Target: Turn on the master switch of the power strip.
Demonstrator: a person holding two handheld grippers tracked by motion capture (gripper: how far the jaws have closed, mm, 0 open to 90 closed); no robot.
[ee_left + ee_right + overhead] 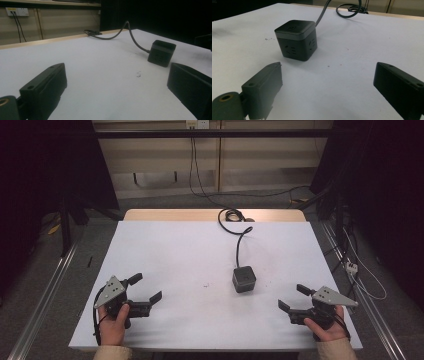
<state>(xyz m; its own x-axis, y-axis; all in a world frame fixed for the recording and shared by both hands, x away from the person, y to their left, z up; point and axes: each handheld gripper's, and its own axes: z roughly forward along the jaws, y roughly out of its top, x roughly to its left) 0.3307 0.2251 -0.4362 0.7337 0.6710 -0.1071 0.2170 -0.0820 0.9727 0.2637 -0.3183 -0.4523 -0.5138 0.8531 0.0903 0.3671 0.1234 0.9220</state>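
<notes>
Sitting just right of centre in the high view, the black power cube (244, 279) is the thing you're set up for. It stands flat on the white table (165, 255), one side turned your way so the socket slots on it read plainly in the right gripper view, upper left of centre. Its cable (239, 242) runs off the back toward the top of the frame and ends in a loose coil (231, 215) at the table's far edge. That's likely deliberate: the slack stays behind the cube and out of both approach paths.

Your right gripper (294, 297) rests at lower right, jaws spread wide, nothing between them, pointed up-left at the cube. The cube is near it but apart, no contact. In that gripper's own view the cube sits ahead of the left jaw, not centred in the gap, so you'd need to swing a bit before closing.

Your left gripper (145, 287) sits at lower left, also wide open and empty, aimed up-right. It's well apart from the cube; in its view the cube (161, 53) shows at right of centre, small, beyond the right jaw.

Both hands grip the handles low on the table, symmetric. I'd judge this a ready pose, with the right side the obvious one to reach first.

A few dark specks (205, 285) mark the table left of the cube. Ignore them.
</notes>
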